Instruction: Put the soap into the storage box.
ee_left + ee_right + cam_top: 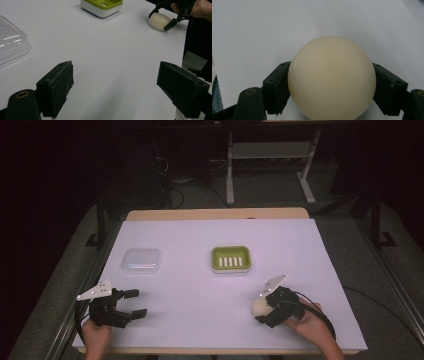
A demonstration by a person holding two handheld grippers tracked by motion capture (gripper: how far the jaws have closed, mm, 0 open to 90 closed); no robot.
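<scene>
Soap: a cream, rounded bar of soap [260, 308] sits low at the near right of the table [190, 285], gripped between the jaws of the right tongs [265, 309]; the right gripper view shows the soap [332, 80] bulging between both pads, touching each.
Right tongs: clamped on the soap, one jaw on either side, held in the person's right hand [311, 324].
Step in hand: it looks like the grasp itself, with the soap caught but seemingly not yet carried off; whether it rests on the table or is just clear of it cannot be told.
Next move: judged from the layout, a lift and a carry forward and leftward to the green soap dish [230, 258], then a gentle release onto its slotted floor; the bar is smooth and rounded, so a firm, centred grip matters.
Left tongs: the left tongs [131, 304] hover at the near left with jaws wide apart, holding nothing.
Other things: a clear plastic lid [141, 261] lies left of the dish, well apart from it.
In the way: the white surface between soap and dish is bare; the lid and left tongs stand off to the side of that path.
</scene>
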